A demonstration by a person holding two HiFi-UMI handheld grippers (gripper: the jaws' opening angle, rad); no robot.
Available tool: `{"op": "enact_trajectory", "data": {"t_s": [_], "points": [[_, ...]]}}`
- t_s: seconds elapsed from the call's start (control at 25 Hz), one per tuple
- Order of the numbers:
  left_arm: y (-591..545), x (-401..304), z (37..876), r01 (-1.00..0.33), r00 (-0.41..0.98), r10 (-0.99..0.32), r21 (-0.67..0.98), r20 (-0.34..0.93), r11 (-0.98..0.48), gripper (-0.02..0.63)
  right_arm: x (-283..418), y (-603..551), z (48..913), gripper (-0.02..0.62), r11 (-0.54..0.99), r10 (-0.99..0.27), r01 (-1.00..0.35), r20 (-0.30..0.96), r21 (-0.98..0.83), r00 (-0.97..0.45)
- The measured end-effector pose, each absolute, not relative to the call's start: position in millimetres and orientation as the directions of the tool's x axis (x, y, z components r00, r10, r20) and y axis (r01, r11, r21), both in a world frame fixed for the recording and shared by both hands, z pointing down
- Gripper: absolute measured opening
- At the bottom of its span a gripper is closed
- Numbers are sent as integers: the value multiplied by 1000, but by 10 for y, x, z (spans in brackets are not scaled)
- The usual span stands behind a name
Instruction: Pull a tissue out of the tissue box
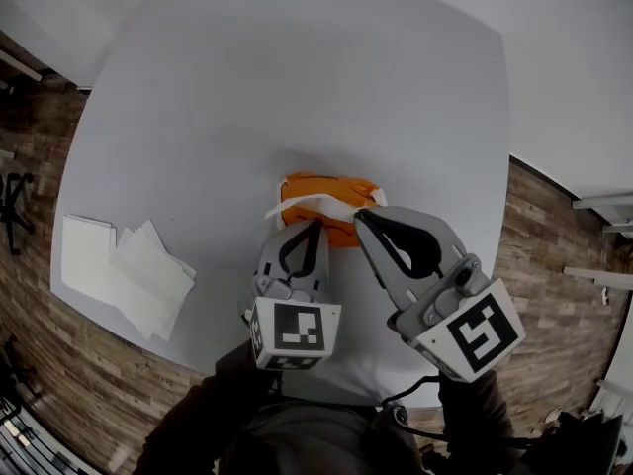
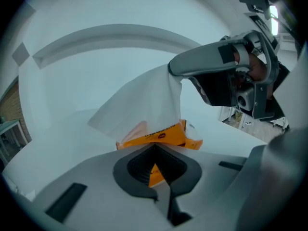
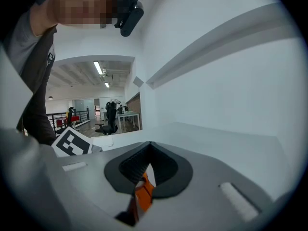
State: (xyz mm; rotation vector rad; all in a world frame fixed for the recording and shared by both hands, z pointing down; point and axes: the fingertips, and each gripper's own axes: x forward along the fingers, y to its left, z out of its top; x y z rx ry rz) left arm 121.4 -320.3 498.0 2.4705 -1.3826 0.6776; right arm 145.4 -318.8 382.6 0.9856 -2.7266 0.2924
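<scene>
1. While the right gripper [image 1: 362,215] is clamped shut on the tissue [image 1: 309,204], pinching its top edge just above the tissue pack [image 1: 318,186], the sheet stands drawn up out of the pack's slot instead of lying slack.
2. At the pack's near side, the left gripper [image 1: 318,226] has its jaws together with nothing between them, its tip angled down toward the wrapper. I judge it is placed there to pin the light pack so it does not rise with the sheet. Whether it touches the pack I cannot tell.
3. The pack lies about mid-counter [image 1: 247,87], flat, with its slot facing up, which lets the tissue leave straight upward.
4. The pack is a soft orange film wrapper, glossy and crinkled at its ends, with dark print. It is not a stiff carton, so it would probably lift easily.
5. The tissue is thin, matte and white, spreading wide at the pack and narrowing to the pinch.
6. Well apart from the pack on its left, loose white sheets [image 1: 129,270] lie flat and overlapping near the counter's edge.
7. Both grippers are smooth grey plastic with dark ribbed pads.
</scene>
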Motion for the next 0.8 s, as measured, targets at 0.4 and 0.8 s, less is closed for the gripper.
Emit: {"op": "enact_trajectory", "data": {"t_s": [0.4,0.8], "points": [[-3193,1260,5052,-838,444,-729,-48,521,-544,0,1496,-3094,3493,0,760,-615,-642,209,-101,-761],[-3141,1257,4988,-834,443,-736,-67,511,-548,0,1555,-2963,3015,0,763,-634,-643,115,-70,-765]]}}
